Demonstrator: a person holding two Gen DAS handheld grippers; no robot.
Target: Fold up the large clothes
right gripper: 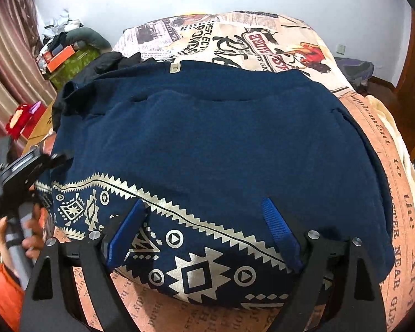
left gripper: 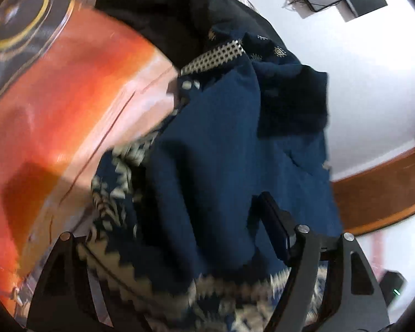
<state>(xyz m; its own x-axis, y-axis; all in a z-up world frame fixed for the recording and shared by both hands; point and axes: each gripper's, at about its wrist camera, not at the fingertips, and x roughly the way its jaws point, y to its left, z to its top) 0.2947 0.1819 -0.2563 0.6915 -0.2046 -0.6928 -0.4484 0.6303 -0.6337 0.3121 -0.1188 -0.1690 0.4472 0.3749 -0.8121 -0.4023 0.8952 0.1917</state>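
- Navy-blue knitted sweater [left gripper: 221, 152] with a cream zigzag and diamond band along its hem fills my left wrist view, blurred, bunched in thick folds on an orange and pink printed bedspread [left gripper: 69, 105].
- My left gripper [left gripper: 179, 235] stands with its black jaws apart; the sweater's folds lie between them, and I cannot tell whether the pads touch the cloth.
- Black cloth [left gripper: 166, 13] lies just beyond the sweater, touching its far edge.
- From my right wrist, the same sweater [right gripper: 207, 138] lies spread across a bed covered in a newspaper-print sheet [right gripper: 262, 41], its patterned hem nearest me and hanging slightly over the bed's near edge.
- My right gripper [right gripper: 204, 238] is spread wide, its two blue-padded fingers [right gripper: 276, 221] resting on or just over the hem band, with cloth between them but not pinched.
- At the left edge of this view, my left gripper [right gripper: 55, 157] reaches the sweater's corner, held by my hand [right gripper: 27, 235] on its grey handle.
- Clutter sits on a green box [right gripper: 74, 61] beside striped curtains [right gripper: 8, 69].
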